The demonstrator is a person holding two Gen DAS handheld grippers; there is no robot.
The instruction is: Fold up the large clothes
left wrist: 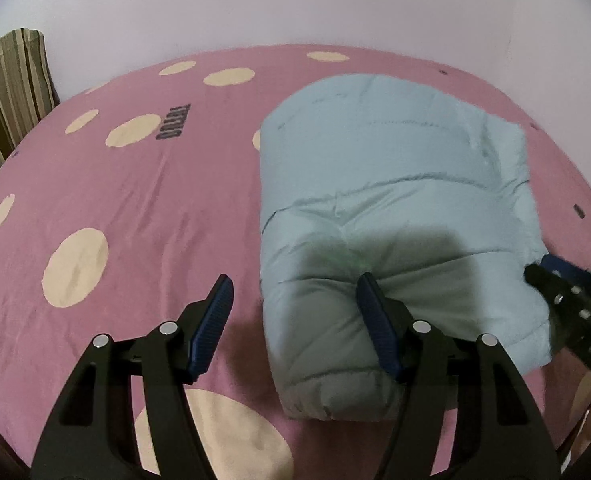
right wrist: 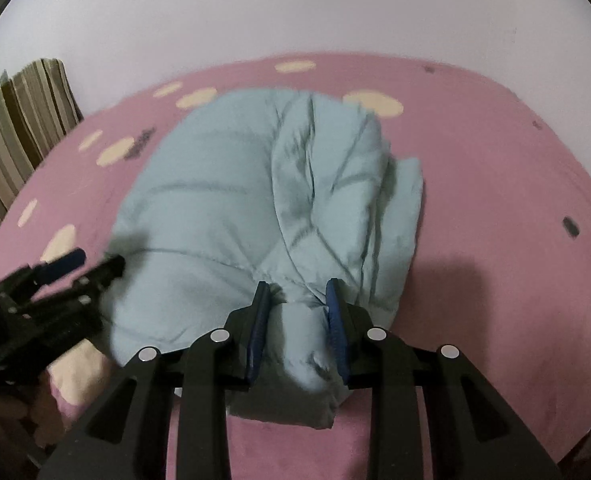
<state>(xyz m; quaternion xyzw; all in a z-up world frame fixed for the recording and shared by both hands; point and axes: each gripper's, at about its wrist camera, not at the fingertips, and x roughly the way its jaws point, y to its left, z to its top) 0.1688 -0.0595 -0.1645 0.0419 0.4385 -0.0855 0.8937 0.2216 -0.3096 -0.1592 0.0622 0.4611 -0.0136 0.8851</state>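
Note:
A pale blue padded jacket [left wrist: 395, 184] lies folded into a thick bundle on the pink bed [left wrist: 155, 208]. My left gripper [left wrist: 293, 286] is open over the bundle's near left edge, one finger on the sheet side, the other pressing into the jacket. My right gripper [right wrist: 297, 290] is shut on a bunched fold of the jacket [right wrist: 255, 184] at its near edge. The right gripper also shows at the right edge of the left wrist view [left wrist: 551, 276], against the bundle's right side. The left gripper shows at the left of the right wrist view [right wrist: 95, 262], open.
The bed sheet is pink with large cream dots [left wrist: 75, 268] and a dark printed word [left wrist: 173, 122]. A striped pillow [left wrist: 7, 92] leans at the far left by the white wall [left wrist: 295, 0]. The bed's near edge runs along the bottom right.

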